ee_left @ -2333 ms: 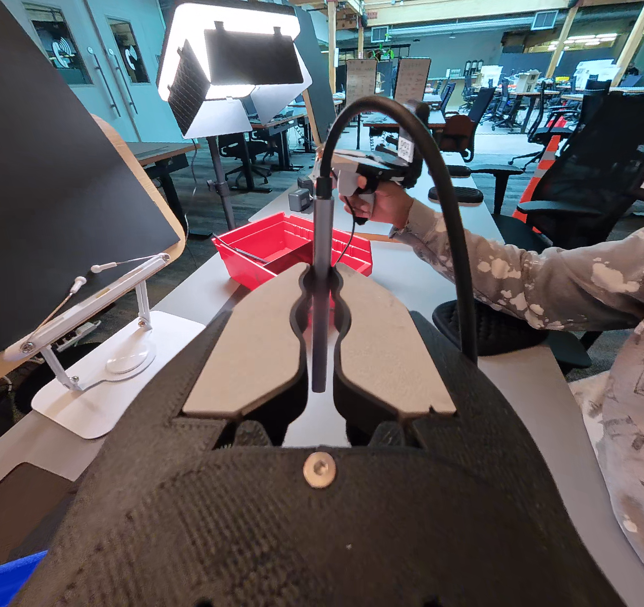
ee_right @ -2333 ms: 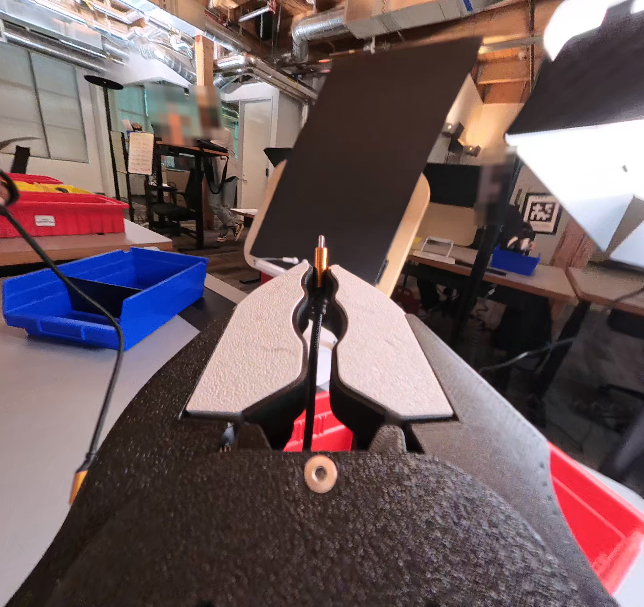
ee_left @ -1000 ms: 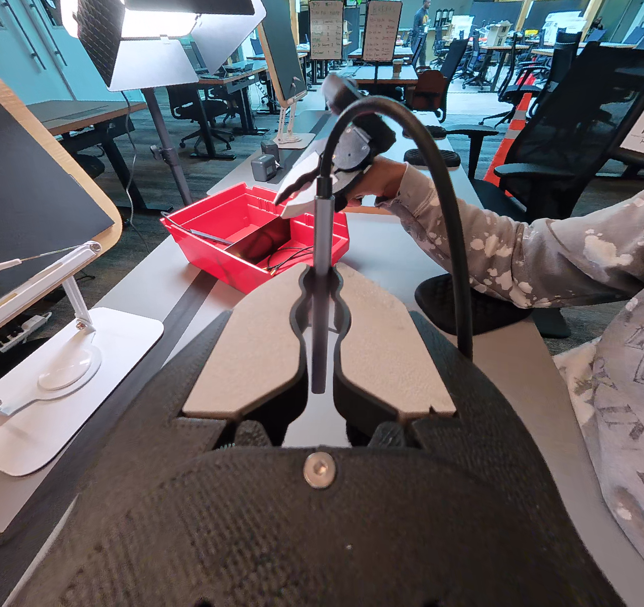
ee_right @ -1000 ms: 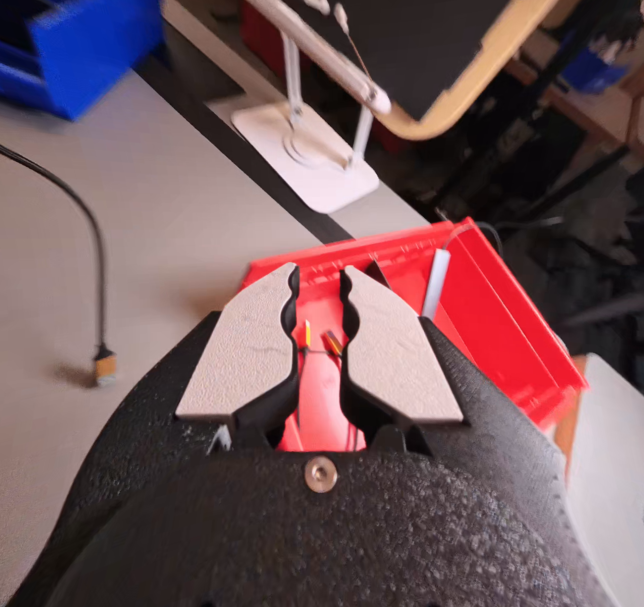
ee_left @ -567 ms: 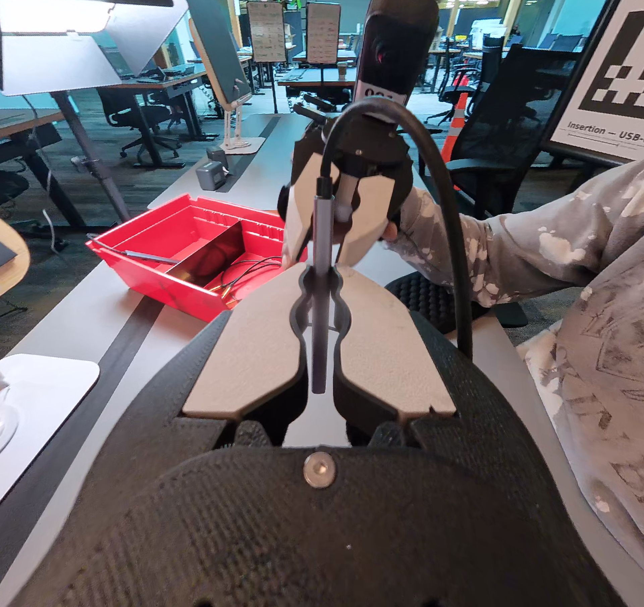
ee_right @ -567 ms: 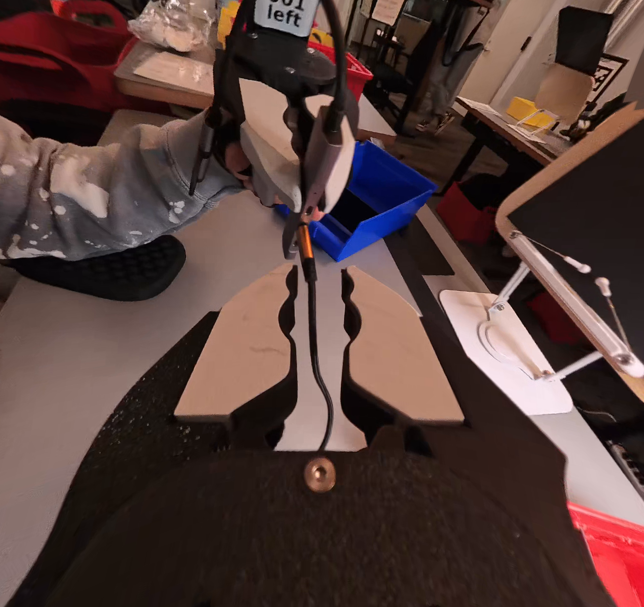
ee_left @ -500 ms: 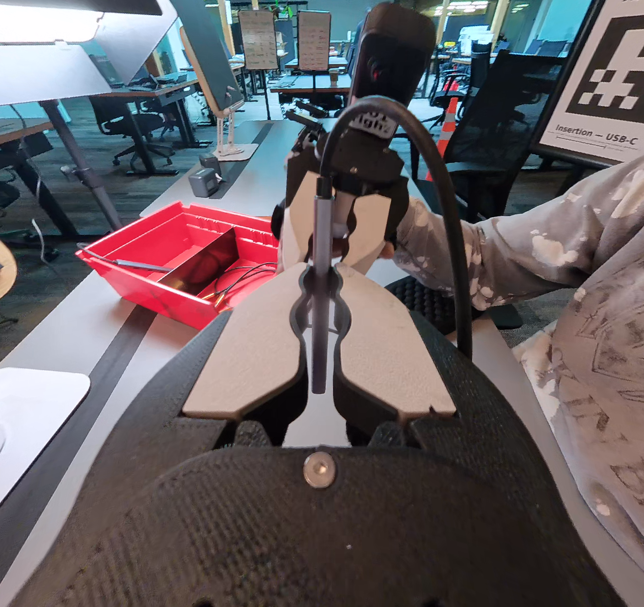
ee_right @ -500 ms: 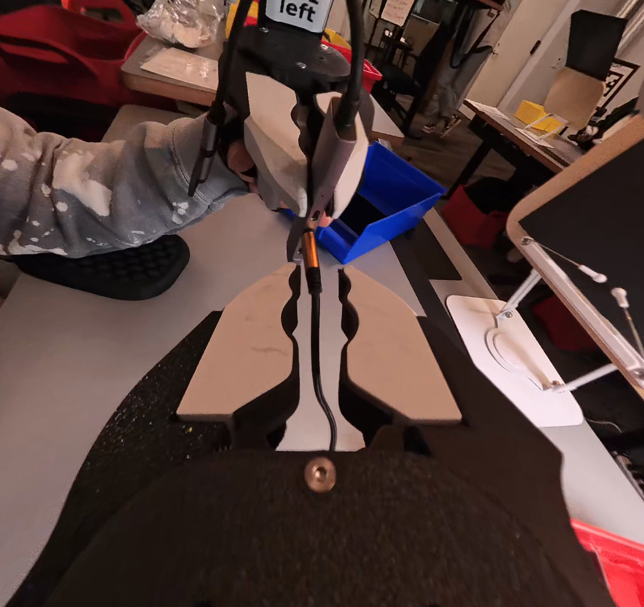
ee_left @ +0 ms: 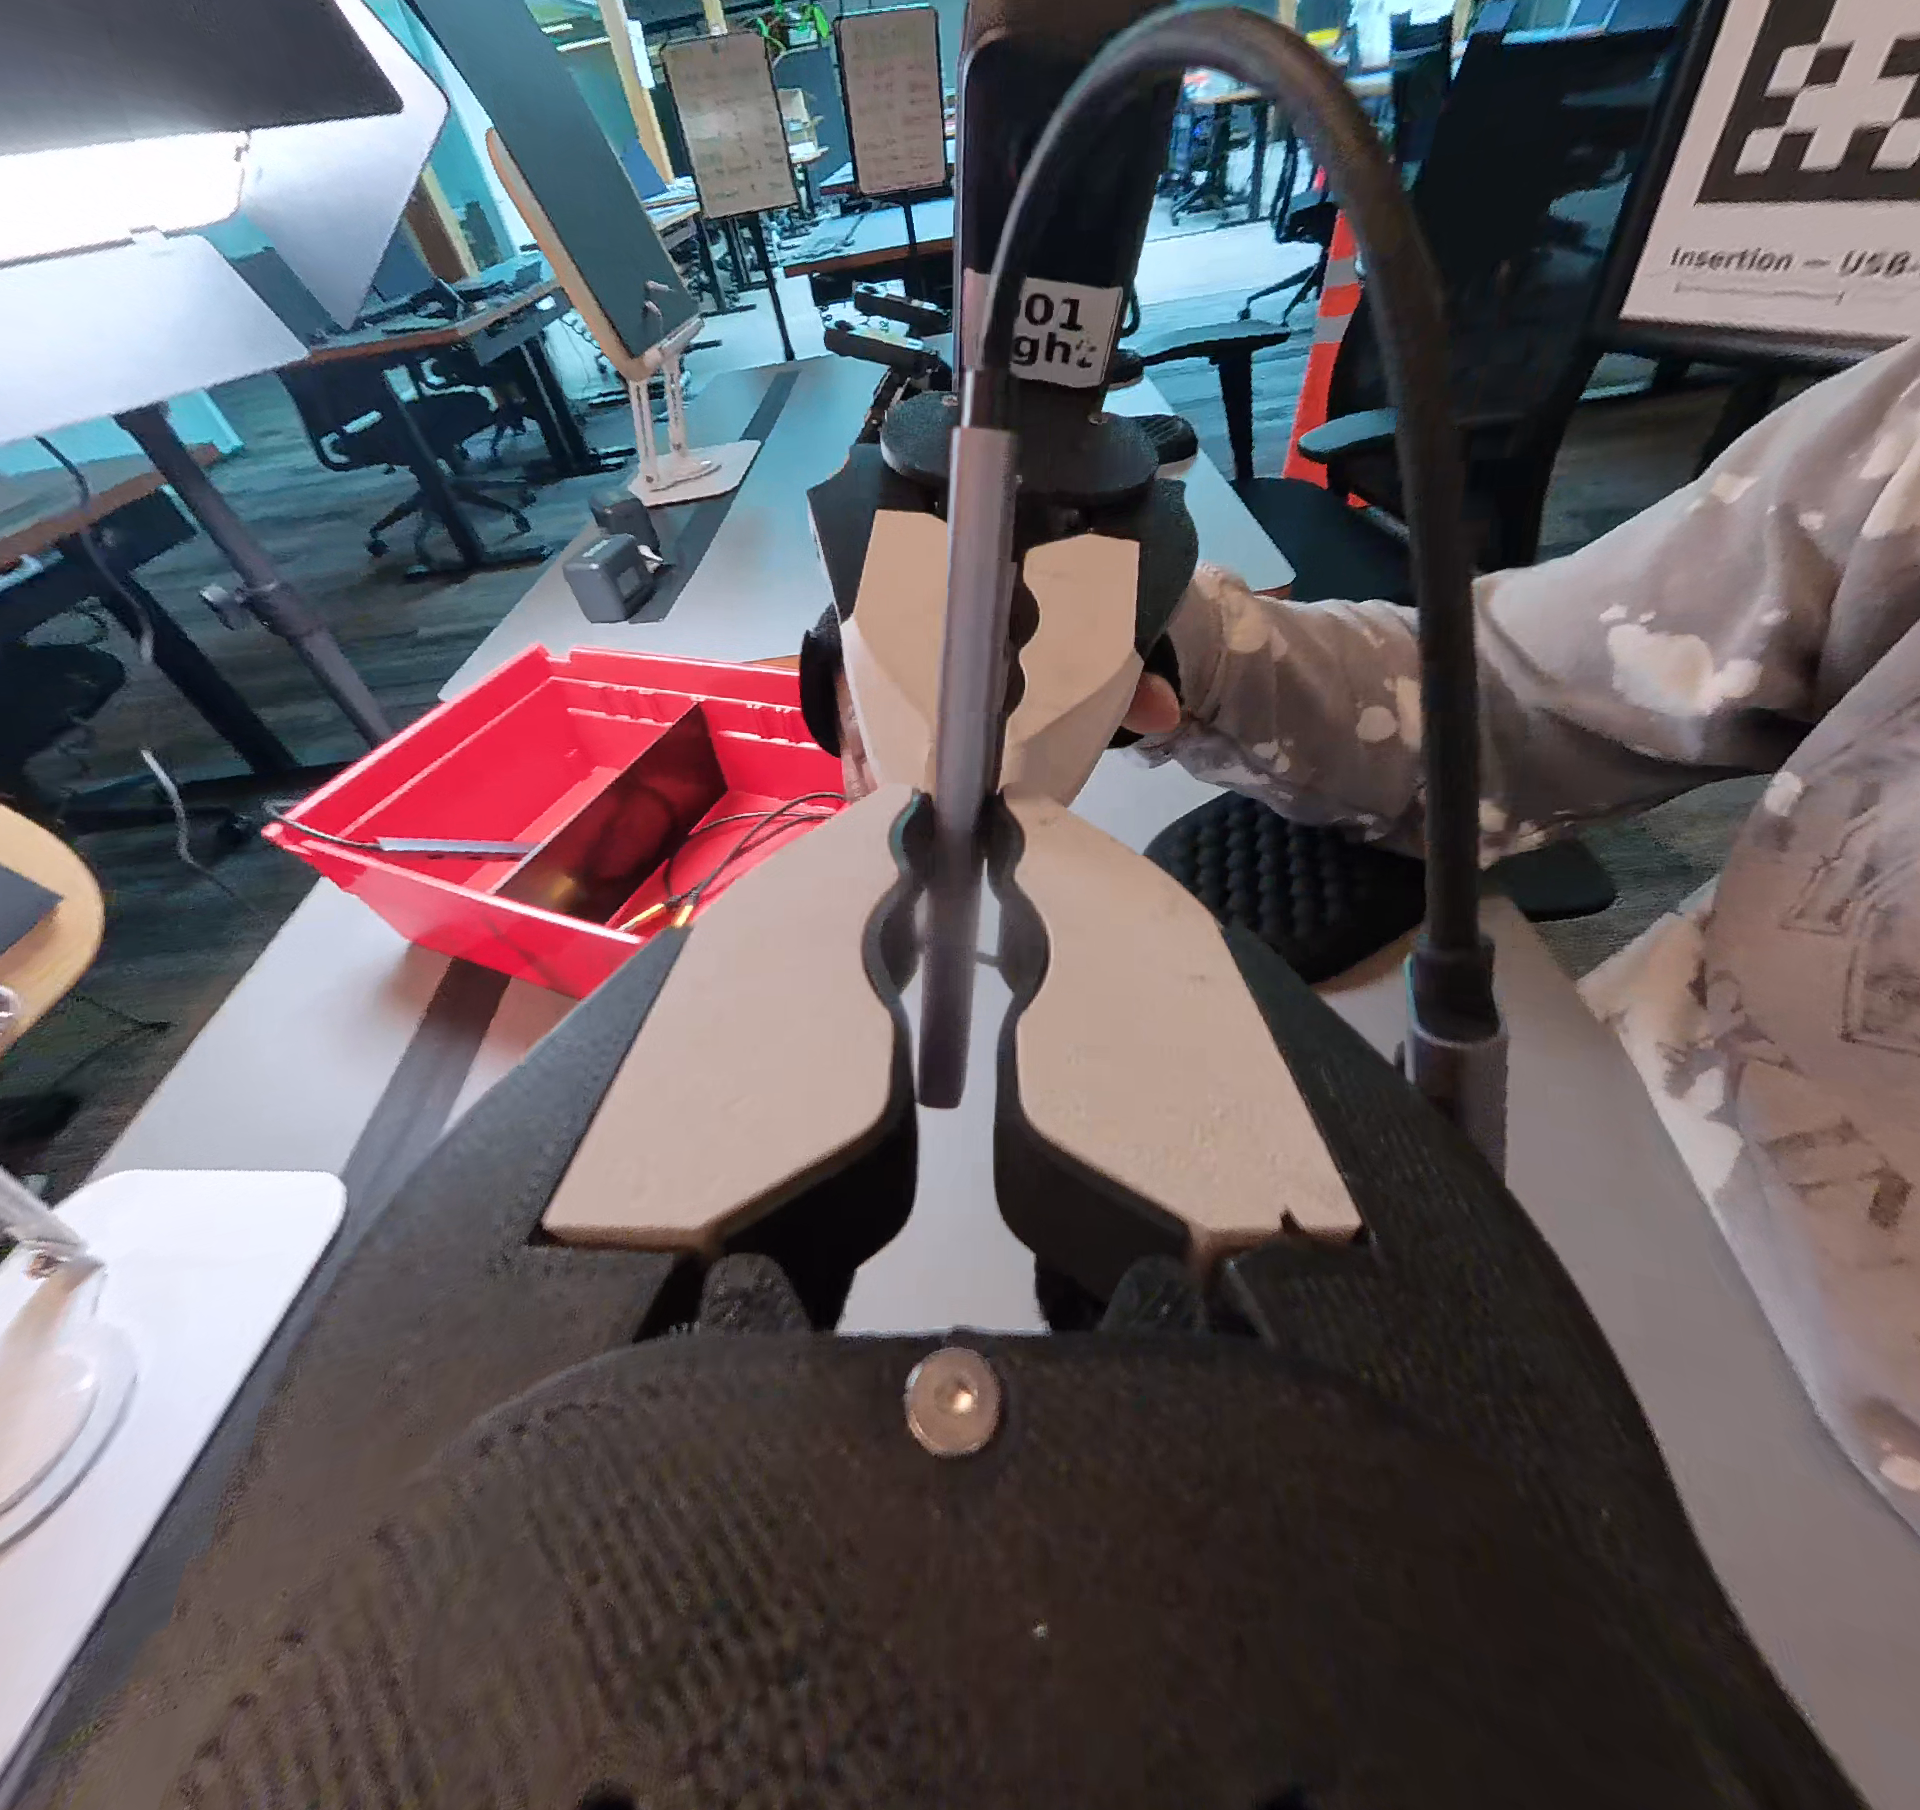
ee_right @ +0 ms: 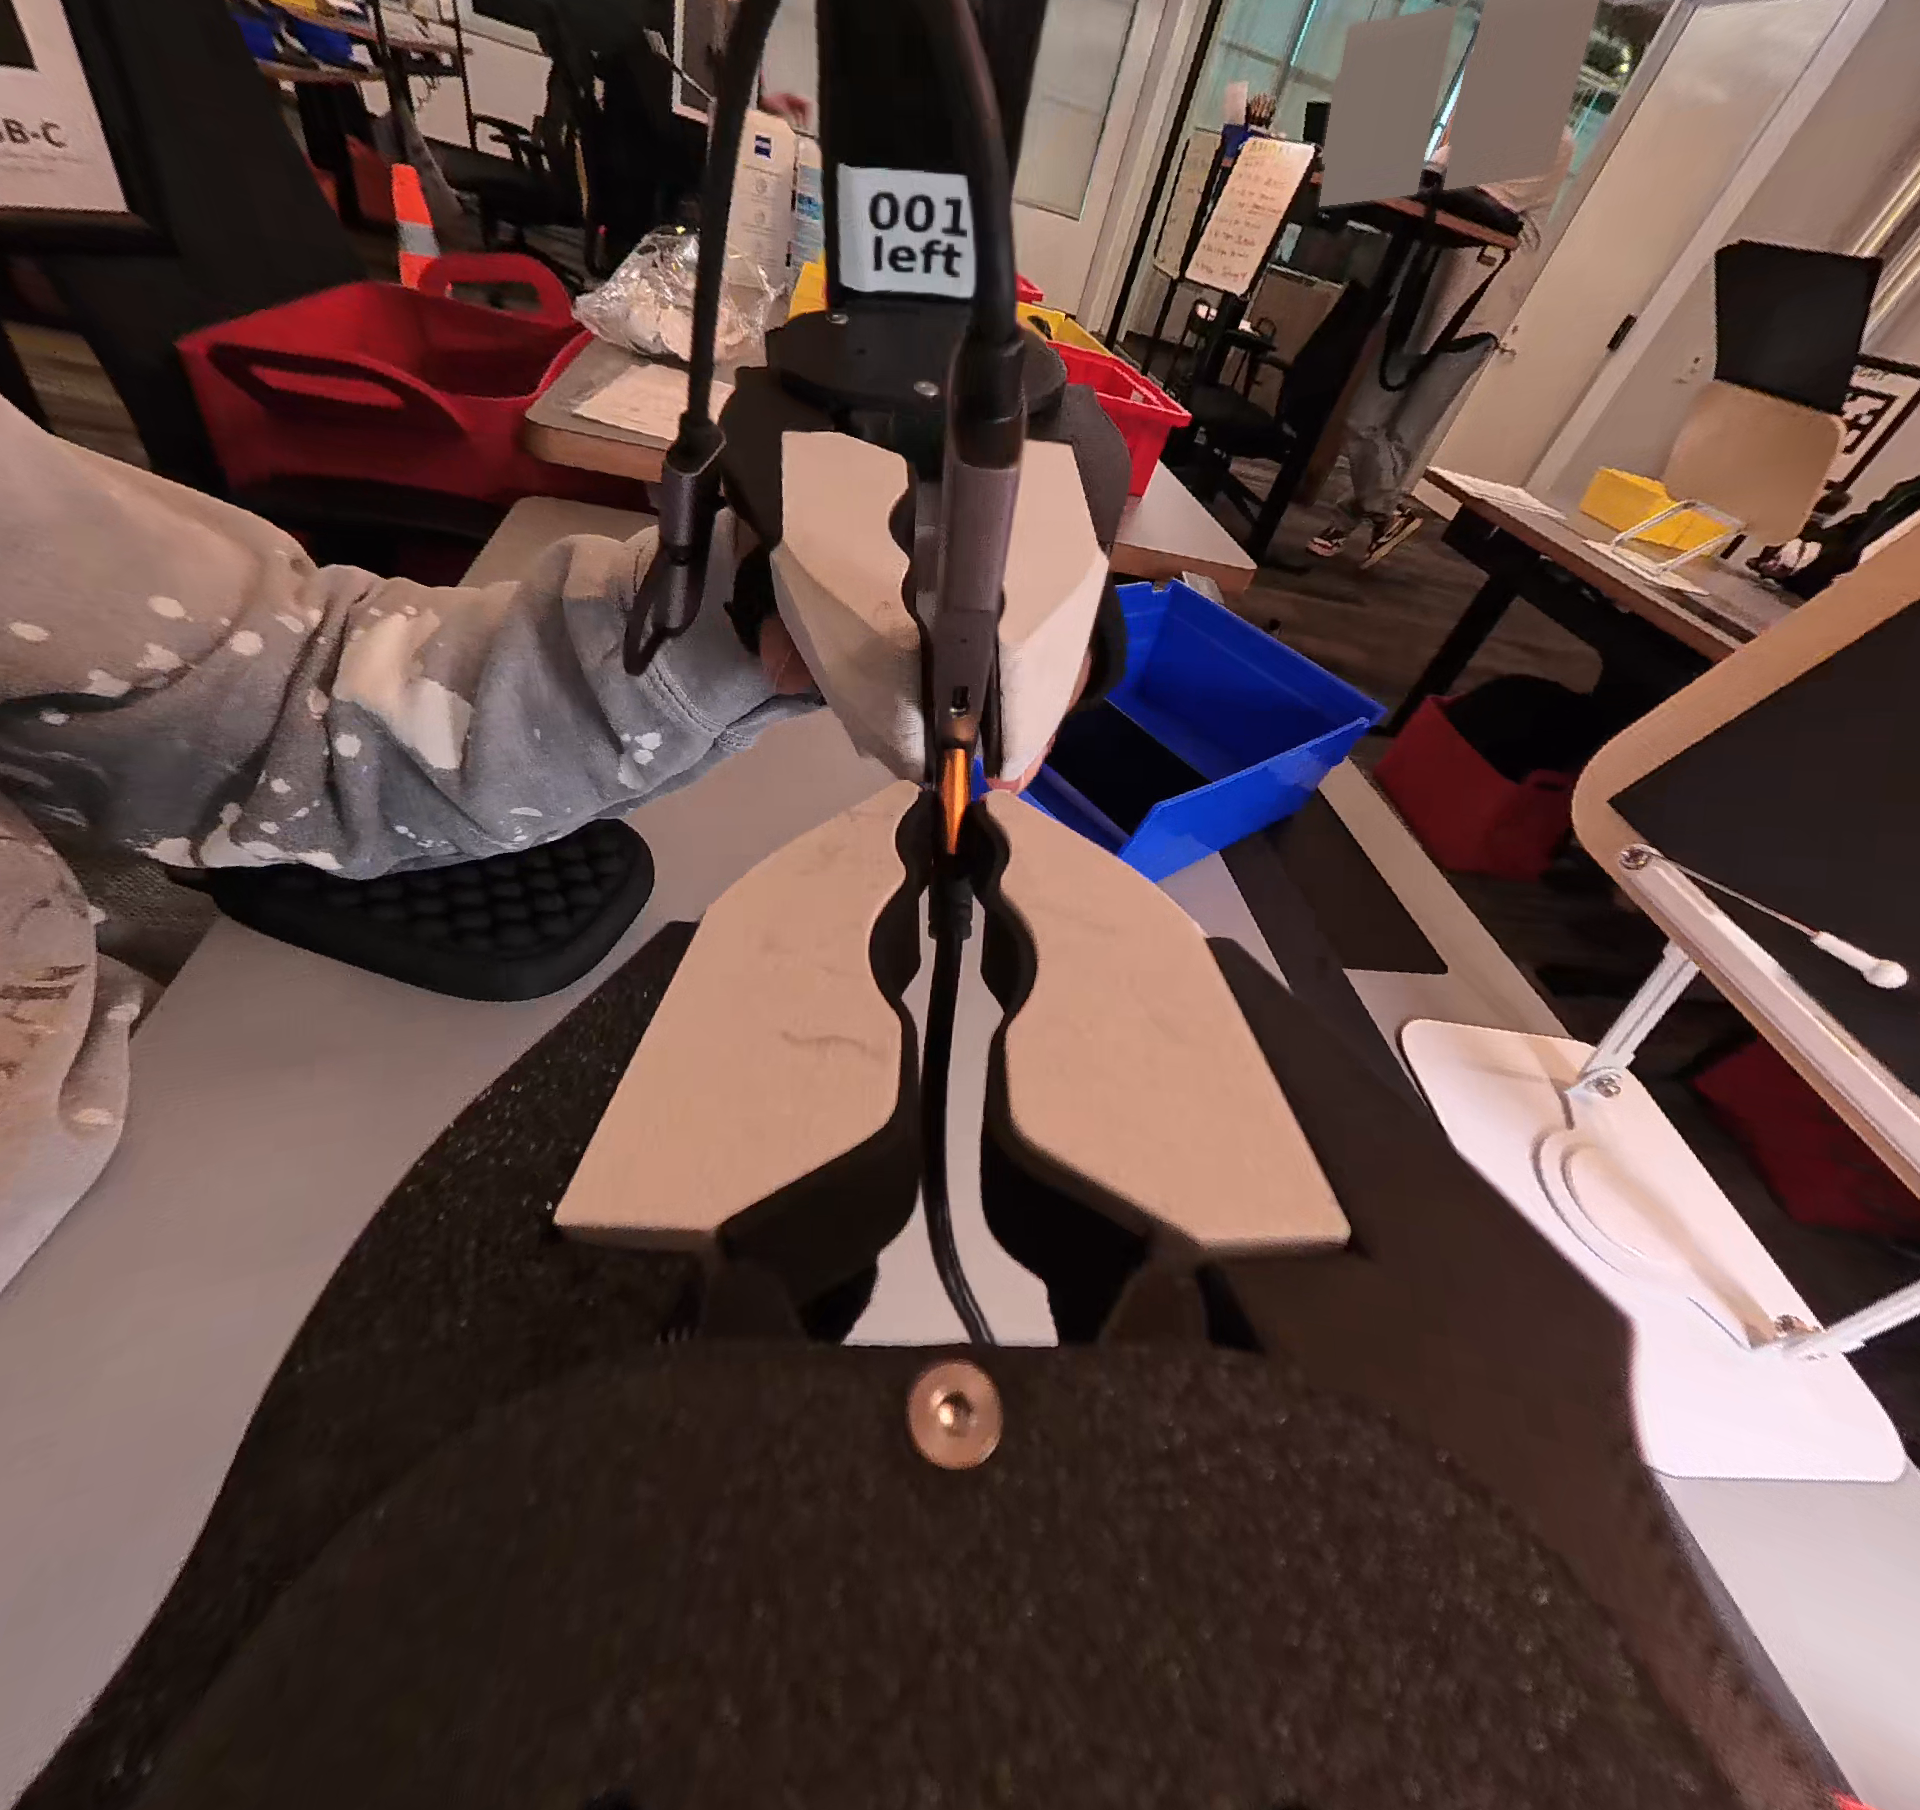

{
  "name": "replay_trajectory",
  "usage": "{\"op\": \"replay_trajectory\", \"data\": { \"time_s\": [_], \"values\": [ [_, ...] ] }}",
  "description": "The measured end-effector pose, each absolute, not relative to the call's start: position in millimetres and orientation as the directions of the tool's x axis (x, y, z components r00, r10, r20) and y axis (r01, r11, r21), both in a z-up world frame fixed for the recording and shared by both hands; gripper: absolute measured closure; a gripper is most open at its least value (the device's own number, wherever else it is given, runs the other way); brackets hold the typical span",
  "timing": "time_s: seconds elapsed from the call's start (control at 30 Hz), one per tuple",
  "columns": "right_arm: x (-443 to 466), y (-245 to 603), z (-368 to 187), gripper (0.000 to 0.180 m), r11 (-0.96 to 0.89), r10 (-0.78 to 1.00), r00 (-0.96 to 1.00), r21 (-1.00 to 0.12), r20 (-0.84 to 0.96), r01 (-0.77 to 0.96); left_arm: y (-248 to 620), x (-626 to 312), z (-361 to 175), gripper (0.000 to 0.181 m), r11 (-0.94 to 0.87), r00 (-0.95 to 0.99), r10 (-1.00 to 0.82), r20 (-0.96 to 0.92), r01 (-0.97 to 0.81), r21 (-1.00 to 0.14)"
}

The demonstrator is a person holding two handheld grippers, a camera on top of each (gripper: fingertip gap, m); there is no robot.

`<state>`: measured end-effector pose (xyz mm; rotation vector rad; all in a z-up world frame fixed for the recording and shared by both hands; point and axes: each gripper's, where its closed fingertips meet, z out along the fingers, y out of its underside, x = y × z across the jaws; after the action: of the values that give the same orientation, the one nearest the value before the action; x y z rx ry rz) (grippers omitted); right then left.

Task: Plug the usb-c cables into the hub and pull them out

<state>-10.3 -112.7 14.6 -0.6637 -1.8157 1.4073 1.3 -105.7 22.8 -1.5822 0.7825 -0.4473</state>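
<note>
My left gripper (ee_left: 958, 815) is shut on a slim grey hub (ee_left: 966, 638) and holds it upright above the table. The hub's own black lead (ee_left: 1382, 326) loops over to a loose grey plug (ee_left: 1455, 1064). My right gripper (ee_right: 951, 810) is shut on a black usb-c cable (ee_right: 948, 1085) with an orange plug (ee_right: 951, 789). The two grippers face each other tip to tip. In the right wrist view the plug's tip meets the end of the hub (ee_right: 971, 555) held by the left gripper (ee_right: 961, 752). I cannot tell how deep it sits.
A red bin (ee_left: 436, 887) with another hub and several cables stands to the left of the right gripper (ee_left: 971, 763). A blue bin (ee_right: 1247, 773), a black wrist rest (ee_right: 447, 908) and a white stand base (ee_right: 1662, 1293) are on the grey table.
The right gripper's jaws, open around the cable half a second ago, have shut on it. The two grippers have moved closer, bringing the orange plug to the hub's end.
</note>
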Motion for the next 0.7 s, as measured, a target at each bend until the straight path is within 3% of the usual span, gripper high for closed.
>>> {"op": "replay_trajectory", "data": {
  "time_s": [0.4,0.47,0.5,0.57,0.7],
  "values": [
    [-5.3,-96.4,-2.4,0.173,0.298,0.735,-0.641,-0.955,0.221,0.013,-92.2,1.0,4.7,0.170,-0.142,0.722,-0.683,-0.108,-0.276,-0.951],
    [-0.4,-66.0,-17.3,0.173,0.374,0.773,-0.582,-0.923,0.255,0.092,-99.2,-25.2,27.8,0.170,-0.097,0.785,-0.613,-0.095,-0.194,-0.976],
    [6.7,-48.3,-14.1,0.173,0.314,0.800,-0.561,-0.945,0.211,0.091,-116.7,-48.8,50.4,0.171,-0.049,0.806,-0.589,-0.062,-0.112,-0.993],
    [19.1,-30.2,1.6,0.173,0.227,0.829,-0.536,-0.972,0.158,0.066,-149.9,-78.2,63.2,0.171,-0.019,0.834,-0.537,-0.130,-0.165,-0.986],
    [9.1,-20.5,19.8,0.173,0.301,0.864,-0.438,-0.952,0.247,0.056,-160.1,-86.3,76.1,0.171,0.002,0.864,-0.483,-0.140,-0.158,-0.987]
  ]
}}
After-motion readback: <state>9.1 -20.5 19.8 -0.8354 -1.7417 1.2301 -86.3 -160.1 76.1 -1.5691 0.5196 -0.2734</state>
